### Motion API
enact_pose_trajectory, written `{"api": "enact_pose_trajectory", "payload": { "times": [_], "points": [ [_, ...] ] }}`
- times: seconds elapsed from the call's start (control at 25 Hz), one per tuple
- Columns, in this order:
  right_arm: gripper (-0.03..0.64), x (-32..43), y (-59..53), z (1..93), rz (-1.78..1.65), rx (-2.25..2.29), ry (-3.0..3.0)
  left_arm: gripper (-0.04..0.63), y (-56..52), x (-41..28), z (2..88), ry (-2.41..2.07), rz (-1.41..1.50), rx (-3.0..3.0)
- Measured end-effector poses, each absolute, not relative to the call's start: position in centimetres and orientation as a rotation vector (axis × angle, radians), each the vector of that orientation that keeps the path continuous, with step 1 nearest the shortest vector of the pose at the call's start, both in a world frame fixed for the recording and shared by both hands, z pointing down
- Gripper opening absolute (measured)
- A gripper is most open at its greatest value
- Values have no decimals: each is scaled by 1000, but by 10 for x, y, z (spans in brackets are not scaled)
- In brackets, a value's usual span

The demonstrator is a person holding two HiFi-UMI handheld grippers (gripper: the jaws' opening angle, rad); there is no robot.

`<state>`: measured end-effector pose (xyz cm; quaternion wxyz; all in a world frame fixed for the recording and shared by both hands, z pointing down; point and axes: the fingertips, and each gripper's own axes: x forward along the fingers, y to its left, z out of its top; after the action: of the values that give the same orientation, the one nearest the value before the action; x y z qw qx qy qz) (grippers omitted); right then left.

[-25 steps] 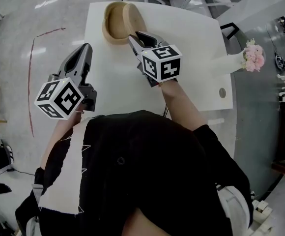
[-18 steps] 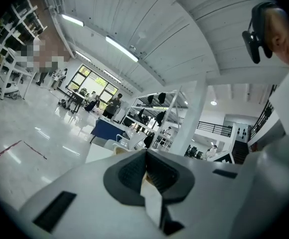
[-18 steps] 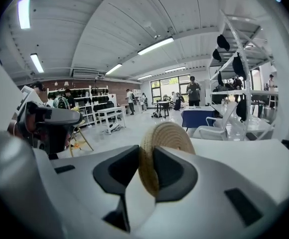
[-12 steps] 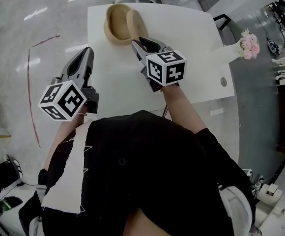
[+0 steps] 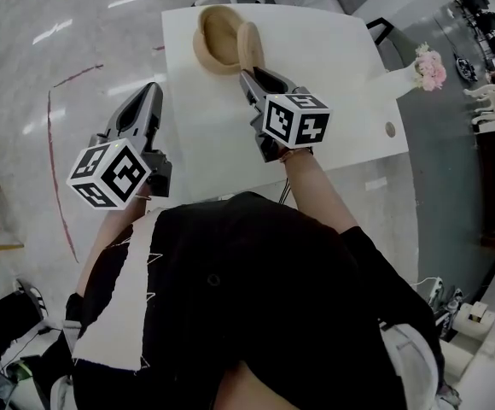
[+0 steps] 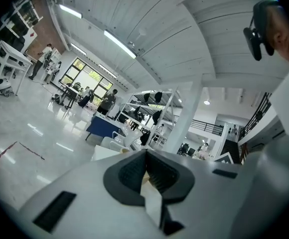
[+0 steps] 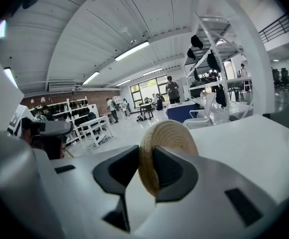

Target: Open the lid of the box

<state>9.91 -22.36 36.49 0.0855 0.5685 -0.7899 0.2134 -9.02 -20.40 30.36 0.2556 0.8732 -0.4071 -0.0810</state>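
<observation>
The round tan woven box is set near the far-left corner of the white tabletop, with bare surface to its right. Its woven lid stands on edge just beside it and is clamped by the right gripper, which covers the near rim. The left gripper is held just off the left edge with its jaws together and empty. Pink flowers are seen at the right.

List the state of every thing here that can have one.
box: open, standing on the table.
lid: off the box, upright on edge.
right gripper: shut on the lid.
left gripper: shut, empty, apart from the box.
</observation>
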Motion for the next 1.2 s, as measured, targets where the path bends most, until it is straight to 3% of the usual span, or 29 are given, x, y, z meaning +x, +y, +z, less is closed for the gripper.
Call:
{"api": "enact_pose_trajectory", "payload": {
  "times": [1.2],
  "points": [
    [94,78,-147,361,826,2041,-2244,9,-171,-117,297,-839,-146,2477]
  ]
}}
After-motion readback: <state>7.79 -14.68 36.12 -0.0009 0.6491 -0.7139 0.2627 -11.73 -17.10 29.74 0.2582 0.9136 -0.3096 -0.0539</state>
